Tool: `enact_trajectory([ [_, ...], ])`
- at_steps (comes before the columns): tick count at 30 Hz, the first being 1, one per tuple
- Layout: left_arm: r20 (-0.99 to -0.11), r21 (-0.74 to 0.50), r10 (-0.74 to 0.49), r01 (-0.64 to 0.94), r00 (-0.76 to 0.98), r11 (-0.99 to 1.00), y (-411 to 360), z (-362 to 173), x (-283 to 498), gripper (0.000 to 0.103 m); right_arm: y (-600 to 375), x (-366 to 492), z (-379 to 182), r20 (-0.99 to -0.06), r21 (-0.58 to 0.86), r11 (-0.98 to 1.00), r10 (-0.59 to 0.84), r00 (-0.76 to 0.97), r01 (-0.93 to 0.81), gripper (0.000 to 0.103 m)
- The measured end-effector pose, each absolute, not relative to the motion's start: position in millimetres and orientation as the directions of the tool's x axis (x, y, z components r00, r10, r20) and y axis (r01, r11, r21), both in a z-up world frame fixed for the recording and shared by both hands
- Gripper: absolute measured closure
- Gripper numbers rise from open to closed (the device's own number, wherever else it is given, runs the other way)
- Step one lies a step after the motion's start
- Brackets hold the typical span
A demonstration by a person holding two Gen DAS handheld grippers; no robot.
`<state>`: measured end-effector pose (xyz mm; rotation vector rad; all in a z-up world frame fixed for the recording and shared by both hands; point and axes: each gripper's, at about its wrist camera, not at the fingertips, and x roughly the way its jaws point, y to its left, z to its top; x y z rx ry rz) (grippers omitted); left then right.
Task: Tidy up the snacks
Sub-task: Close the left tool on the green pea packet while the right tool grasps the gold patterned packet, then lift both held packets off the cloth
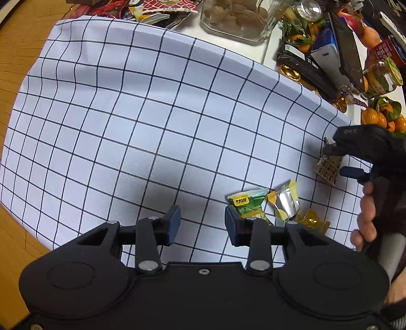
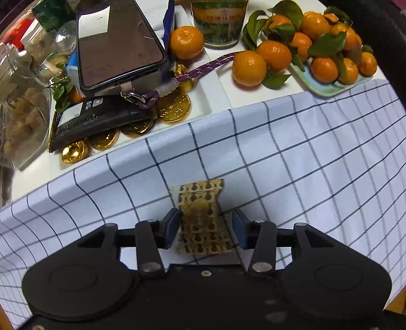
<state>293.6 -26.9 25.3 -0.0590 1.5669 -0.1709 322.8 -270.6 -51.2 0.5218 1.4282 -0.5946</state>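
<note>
- The right gripper (image 2: 205,229) pointed down at the small flat packet with a gold and brown printed pattern (image 2: 200,218), which lay on the white cloth with a dark blue grid (image 2: 291,177). Its jaws stood apart; the left pad seemed to touch the packet edge, the right pad was clear, so I judged that nothing was gripped.
- The packet was thin and flat, so the pads could slide over it or pinch the cloth.
- The left gripper (image 1: 203,223) was also open and empty over the cloth. Just beside it lay the green sachet with a yellow label (image 1: 247,203), the silver and yellow wrapper (image 1: 286,203) and the gold foil candy (image 1: 313,220).
- These pieces lay very close, so one closing could catch two, or push one away.
- The yellow label carried two characters, too small to read. The green label of the glass jar (image 2: 219,22) was also not readable.
</note>
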Motion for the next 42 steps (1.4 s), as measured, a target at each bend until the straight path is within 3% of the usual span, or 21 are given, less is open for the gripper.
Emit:
enact_trajectory([
  [5,-0.991,-0.137,-0.137,0.08,-0.004,0.987,-29.7,23.9,292.5,0.057,-263.4,329.4,-64.0,-0.996,-0.055,0.753,-0.087,0.016,0.655,0.058],
  [7,-0.991,-0.133,-0.133,0.089,-0.008,0.987,-31.8,22.3,291.4,0.057,-258.8,327.9,-64.7,-0.996,-0.056,0.771,-0.083,0.012,0.634,0.07],
  [8,-0.991,-0.134,-0.133,0.098,-0.011,0.986,-33.3,21.1,290.7,0.057,-257.8,325.4,-64.1,-0.997,-0.051,0.78,-0.074,0.01,0.624,0.071],
  [26,-0.99,-0.128,-0.116,0.168,-0.081,0.977,-67.5,-13.0,273.5,0.057,-273.0,193.2,14.4,-0.979,0.146,0.827,0.04,0.202,0.542,0.07],
  [31,-0.989,-0.135,-0.123,0.151,-0.085,0.979,-69.6,-20.9,273.3,0.057,-269.6,182.2,20.7,-0.971,0.181,0.83,0.065,0.231,0.527,0.07],
  [37,-0.969,-0.235,-0.226,0.103,-0.098,0.966,-71.2,-26.4,274.4,0.056,-271.1,183.1,30.9,-0.958,0.252,0.811,0.134,0.252,0.528,0.07],
  [42,-0.982,-0.186,-0.179,0.126,-0.064,0.975,-85.9,-29.7,275.1,0.056,-265.5,178.3,33.2,-0.961,0.245,0.821,0.134,0.242,0.515,0.07],
])
